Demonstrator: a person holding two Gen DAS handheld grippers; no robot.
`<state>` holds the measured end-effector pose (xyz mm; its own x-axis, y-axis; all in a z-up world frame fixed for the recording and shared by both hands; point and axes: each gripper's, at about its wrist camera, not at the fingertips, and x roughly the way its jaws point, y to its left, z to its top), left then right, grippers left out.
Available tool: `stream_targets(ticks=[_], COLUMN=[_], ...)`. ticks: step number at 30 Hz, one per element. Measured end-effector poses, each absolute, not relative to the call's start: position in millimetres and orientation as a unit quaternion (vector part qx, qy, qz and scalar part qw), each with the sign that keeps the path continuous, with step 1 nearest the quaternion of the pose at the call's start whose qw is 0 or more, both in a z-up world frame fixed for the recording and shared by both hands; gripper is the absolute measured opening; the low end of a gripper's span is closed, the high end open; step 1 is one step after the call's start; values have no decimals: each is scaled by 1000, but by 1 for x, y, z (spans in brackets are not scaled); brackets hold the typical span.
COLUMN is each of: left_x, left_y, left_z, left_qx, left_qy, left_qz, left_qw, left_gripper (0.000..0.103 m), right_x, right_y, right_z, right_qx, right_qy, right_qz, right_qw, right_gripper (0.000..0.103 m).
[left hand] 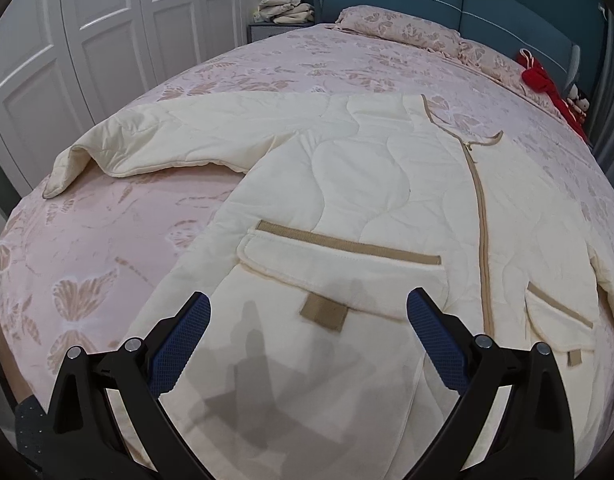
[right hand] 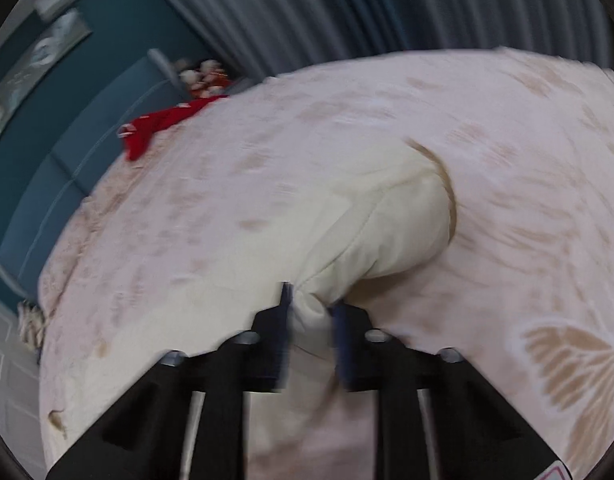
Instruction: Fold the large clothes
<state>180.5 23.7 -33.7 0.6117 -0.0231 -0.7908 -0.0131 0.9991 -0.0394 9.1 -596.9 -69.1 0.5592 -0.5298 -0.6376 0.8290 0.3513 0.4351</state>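
The cream quilted jacket point(left hand: 347, 184) lies flat on the bed point(left hand: 107, 248), spread ahead of the left tongs point(left hand: 309, 316), which hang wide and empty above its hem. It looks soft, bulky and light, likely to sag, so hems and cuffs seem best to take hold of. The right tongs point(right hand: 309, 306) pinch its sleeve point(right hand: 387, 216). Tan trim edges the zip point(left hand: 481, 216) and pocket point(left hand: 339, 276).

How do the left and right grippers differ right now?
The left gripper is open, holding nothing, above the cream jacket; the right gripper is shut on the jacket's sleeve. The left view is sharp; the right is blurred. Both have black frames and blue pads.
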Motion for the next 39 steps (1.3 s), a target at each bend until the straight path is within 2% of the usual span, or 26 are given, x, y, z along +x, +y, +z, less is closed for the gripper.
stream_targets(ticks=[6, 11, 14, 16, 18, 23, 28, 32, 34, 35, 37, 38, 39], left_x=[195, 206, 214, 221, 231, 258, 292, 313, 322, 325, 330, 334, 337], left_y=[33, 48, 56, 58, 56, 39, 15, -2, -9, -13, -16, -20, -22], left_z=[-31, -20, -16, -16, -16, -27, -58, -75, -82, -83, -83, -81, -80], left_qx=[-51, -83, -105, -119, -130, -161, -232, -239, -224, -212, -199, -192, -187], left_qy=[434, 418, 413, 415, 421, 440, 468, 470, 467, 467, 462, 462, 464], left_qz=[-3, -2, -9, -18, -40, -91, -119, -111, -101, -98, -104, -113, -116], left_qw=[900, 905, 904, 902, 897, 879, 844, 843, 849, 853, 858, 859, 858], left_gripper=[96, 96, 96, 96, 96, 96, 96, 93, 86, 78, 60, 43, 30], right_x=[106, 188, 225, 239, 233, 193, 141, 120, 120, 120, 121, 125, 128], right_y=[-476, -337, -260, -215, -185, -207, -309, -367, -381, -389, -396, -400, -403], right_z=[15, 28, 0, -25, -39, -41, -59, -82, -91, -95, -103, -105, -106], right_qx=[255, 211, 186, 170, 146, 175, 313, 383, 402, 415, 438, 449, 452], right_qy=[178, 209, 253, 294, 305, 300, 288, 276, 272, 270, 260, 252, 250], right_qz=[-257, -75, 9, 55, 56, 1, -121, -190, -199, -203, -204, -204, -204], right_qw=[915, 952, 949, 939, 939, 938, 897, 861, 851, 845, 836, 833, 832], right_gripper=[13, 14, 23, 51, 57, 65, 67, 68, 68, 68, 66, 65, 56])
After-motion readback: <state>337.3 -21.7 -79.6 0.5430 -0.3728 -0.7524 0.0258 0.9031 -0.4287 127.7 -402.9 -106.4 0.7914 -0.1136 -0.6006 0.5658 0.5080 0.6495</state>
